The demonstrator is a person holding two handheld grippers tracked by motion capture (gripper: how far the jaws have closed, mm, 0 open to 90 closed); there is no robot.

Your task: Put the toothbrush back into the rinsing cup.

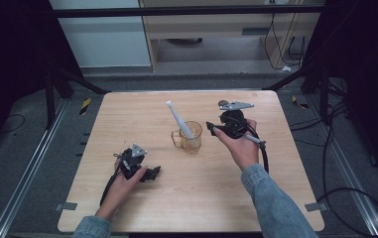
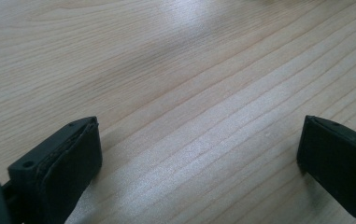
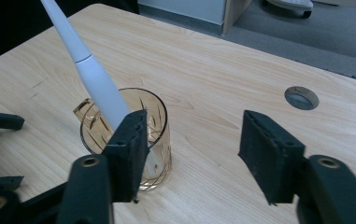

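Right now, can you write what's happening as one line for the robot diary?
white toothbrush: leaning in amber glass cup | right gripper: open, beside cup | left gripper: open over bare table

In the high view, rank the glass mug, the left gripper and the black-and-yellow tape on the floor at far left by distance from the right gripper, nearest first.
From the right gripper:
1. Glass mug, just to its left, mid-table, with a white toothbrush leaning in it.
2. Left gripper, near the table's front left.
3. Black-and-yellow tape, on the floor beyond the table's left edge.

A lab-like recording space is suggested by a wooden table ringed by black stands and loose floor cables.
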